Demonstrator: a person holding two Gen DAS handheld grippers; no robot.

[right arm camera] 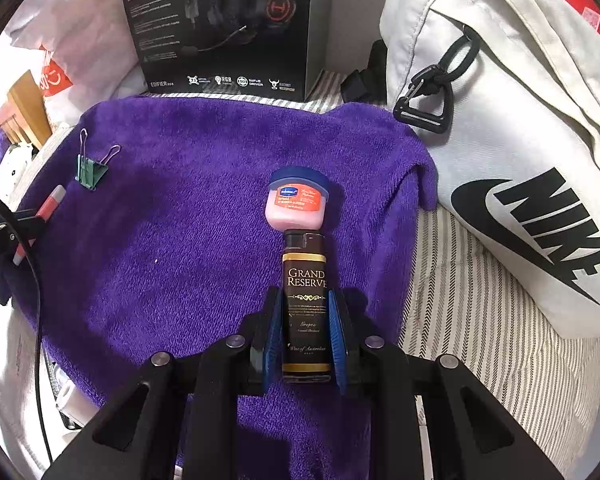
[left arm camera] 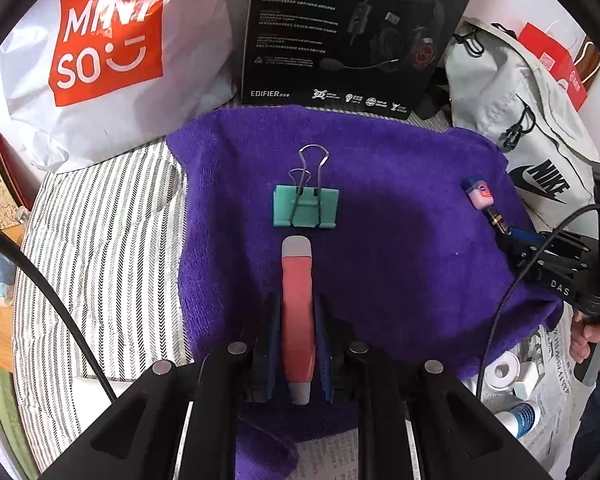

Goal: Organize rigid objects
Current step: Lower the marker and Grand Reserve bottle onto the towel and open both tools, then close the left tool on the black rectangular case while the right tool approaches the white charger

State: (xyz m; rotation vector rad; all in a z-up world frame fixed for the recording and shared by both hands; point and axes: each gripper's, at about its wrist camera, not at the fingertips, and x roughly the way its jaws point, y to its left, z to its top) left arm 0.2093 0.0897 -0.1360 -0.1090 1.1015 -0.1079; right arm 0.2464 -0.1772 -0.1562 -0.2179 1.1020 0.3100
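Note:
My left gripper [left arm camera: 296, 304] is shut on a coral and grey pen-shaped stick [left arm camera: 297, 280], its tip just short of a green binder clip [left arm camera: 305, 206] on the purple towel [left arm camera: 400, 240]. My right gripper [right arm camera: 305, 300] is shut on a dark brown Grand Reserve lighter [right arm camera: 306, 300]. The lighter's top touches a small pink Vaseline jar [right arm camera: 298, 202] with a blue lid. In the left wrist view the jar [left arm camera: 478, 192] and the right gripper [left arm camera: 500, 226] are at the right. In the right wrist view the clip [right arm camera: 90, 170] and the stick [right arm camera: 50, 202] are at the left.
A black Edifier headset box [left arm camera: 352, 32] stands behind the towel. A white Miniso bag [left arm camera: 104, 48] is at back left and a grey Nike bag [right arm camera: 520, 152] at right. Tape rolls [left arm camera: 500, 372] and a small bottle [left arm camera: 518, 420] lie on newspaper at lower right. Striped cloth [left arm camera: 100, 248] surrounds the towel.

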